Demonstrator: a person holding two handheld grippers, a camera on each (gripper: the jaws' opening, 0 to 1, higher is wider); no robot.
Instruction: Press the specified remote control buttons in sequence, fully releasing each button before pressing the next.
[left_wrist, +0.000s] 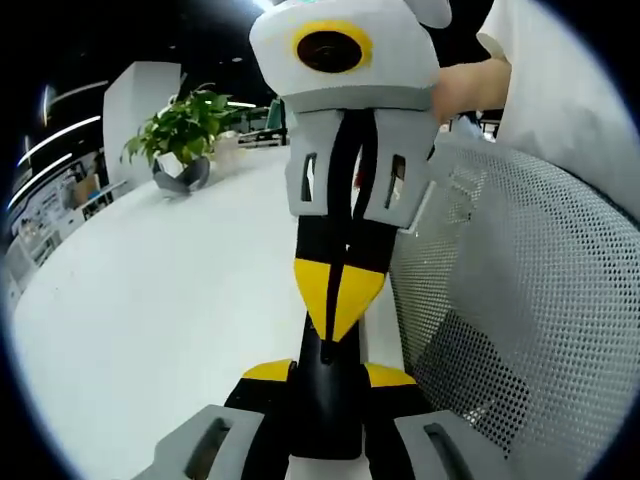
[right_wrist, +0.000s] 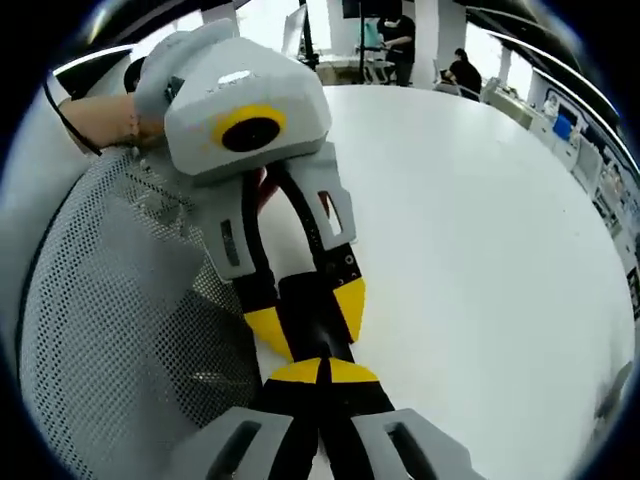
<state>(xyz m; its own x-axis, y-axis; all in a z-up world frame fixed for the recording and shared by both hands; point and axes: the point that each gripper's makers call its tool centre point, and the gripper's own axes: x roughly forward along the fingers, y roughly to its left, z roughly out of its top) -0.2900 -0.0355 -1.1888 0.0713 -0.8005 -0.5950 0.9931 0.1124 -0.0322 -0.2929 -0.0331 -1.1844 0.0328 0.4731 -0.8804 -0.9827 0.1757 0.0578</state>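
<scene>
Two handheld grippers meet tip to tip on a black remote control above a white table.

In the left gripper view, the left gripper (left_wrist: 325, 375) has its yellow-tipped jaws closed on one end of the remote control (left_wrist: 325, 400), while the right gripper (left_wrist: 340, 300) reaches in from above, its jaws drawn together on the other end. The right gripper view mirrors this, the slim remote (right_wrist: 318, 325) bridging both sets of jaws. A white mesh chair back (left_wrist: 520, 310) crowds in beside the grippers, at the table's (left_wrist: 160, 300) edge. A potted plant (left_wrist: 185, 135) stands far back on the tabletop. A person's hand (left_wrist: 470, 85) grips the opposing tool.
</scene>
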